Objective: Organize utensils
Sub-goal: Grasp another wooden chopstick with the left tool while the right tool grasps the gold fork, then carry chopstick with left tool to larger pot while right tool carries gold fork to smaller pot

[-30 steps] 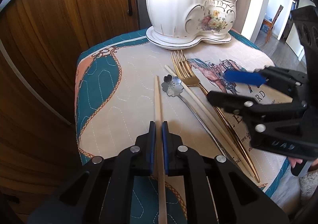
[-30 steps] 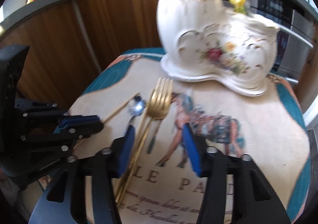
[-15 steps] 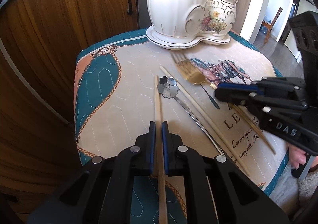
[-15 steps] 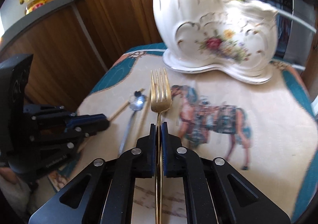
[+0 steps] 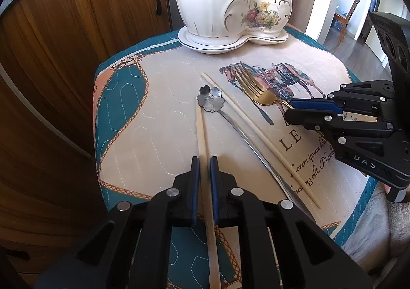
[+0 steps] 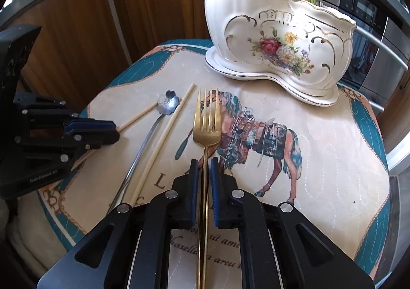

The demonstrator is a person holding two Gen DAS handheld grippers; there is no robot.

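Observation:
My left gripper [image 5: 203, 164] is shut on a cream chopstick [image 5: 201, 130] that points toward the holder. My right gripper [image 6: 204, 164] is shut on a gold fork [image 6: 207, 125] and holds it just above the cloth; it also shows in the left wrist view [image 5: 289, 109] at the right. A second chopstick [image 5: 256, 130] and a silver flower-bowl spoon [image 5: 210, 100] lie on the cloth between the grippers. The white floral ceramic utensil holder [image 6: 271, 25] stands at the back, with a fork and a yellow flower in it.
The horse-print cloth [image 5: 164, 99] covers a small table with teal edges. Wooden cabinet doors [image 5: 77, 40] stand close behind and to the left. A steel oven front [image 6: 371, 40] is behind the holder at the right.
My right gripper closed on the gold fork and lifted it off the cloth, swinging it right, away from the spoon and chopstick. My left gripper stayed shut on its chopstick.

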